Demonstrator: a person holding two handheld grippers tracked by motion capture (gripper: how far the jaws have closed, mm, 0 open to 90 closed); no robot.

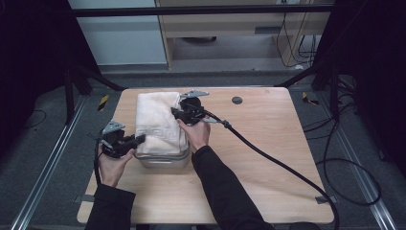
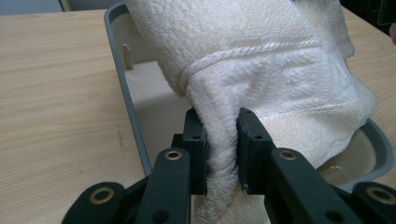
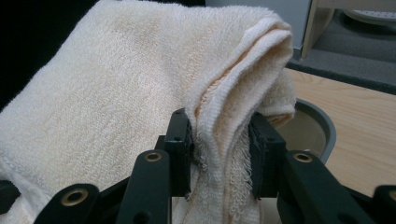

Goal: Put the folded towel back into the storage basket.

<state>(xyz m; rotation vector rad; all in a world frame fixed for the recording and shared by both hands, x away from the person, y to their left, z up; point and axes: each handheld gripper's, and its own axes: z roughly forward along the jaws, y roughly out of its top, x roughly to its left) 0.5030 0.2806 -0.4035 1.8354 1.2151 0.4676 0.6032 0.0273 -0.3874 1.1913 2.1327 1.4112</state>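
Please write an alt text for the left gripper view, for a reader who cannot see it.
The left gripper pinches a fold of a cream towel between its two black jaws. The towel hangs over a grey tub that stands on a light wooden table.

a light wooden table (image 1: 268, 158) carries a grey tub (image 1: 163, 161).

Nubbly terry-cloth towel (image 2: 261, 56) (cream), smooth grey plastic tub (image 2: 122, 88), matt wood-grain table (image 1: 258, 143)
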